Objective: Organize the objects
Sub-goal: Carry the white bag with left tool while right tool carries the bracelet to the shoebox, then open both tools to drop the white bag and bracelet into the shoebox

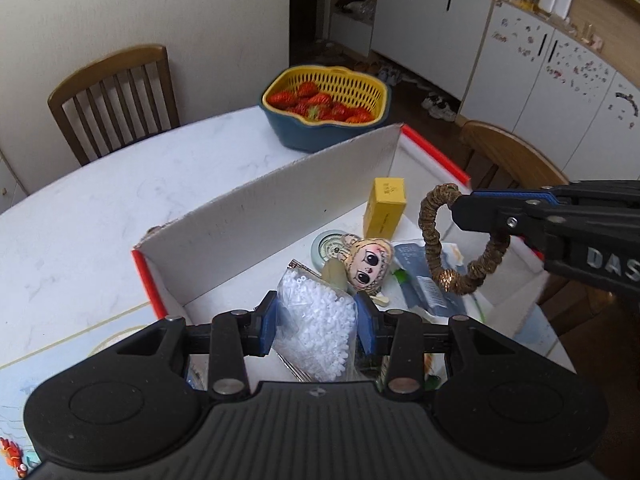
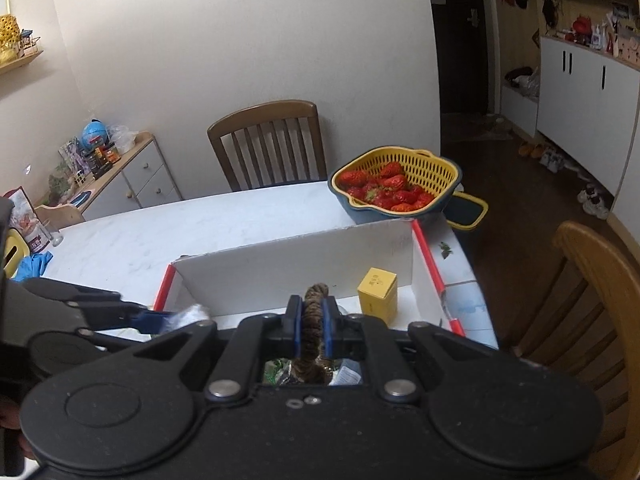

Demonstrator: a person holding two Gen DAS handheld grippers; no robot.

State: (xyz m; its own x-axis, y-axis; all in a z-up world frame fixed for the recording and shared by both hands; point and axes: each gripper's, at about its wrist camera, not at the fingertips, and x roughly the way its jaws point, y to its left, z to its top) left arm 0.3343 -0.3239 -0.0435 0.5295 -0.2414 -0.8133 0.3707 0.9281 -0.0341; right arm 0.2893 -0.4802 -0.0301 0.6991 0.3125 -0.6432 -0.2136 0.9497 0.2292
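Observation:
A white cardboard box [image 1: 260, 216] with red edges stands on the table and holds small items. My left gripper [image 1: 316, 322] is shut on a clear bag of white beads [image 1: 316, 320] over the box's near end. My right gripper [image 2: 311, 322] is shut on a brown-gold hair scrunchie [image 2: 314, 320], which hangs as a loop [image 1: 440, 248] above the box in the left wrist view. In the box lie a doll head [image 1: 366, 266], a yellow carton [image 1: 386, 208], a round pale green tin [image 1: 330, 244] and a blue packet [image 1: 424, 280].
A yellow colander of strawberries in a blue bowl [image 1: 326, 104] stands behind the box. Wooden chairs stand at the far side [image 1: 116, 96] and the right [image 2: 592, 320]. The white table [image 1: 120, 200] extends left. A glass [image 2: 54, 232] and blue cloth [image 2: 34, 264] sit at its far left.

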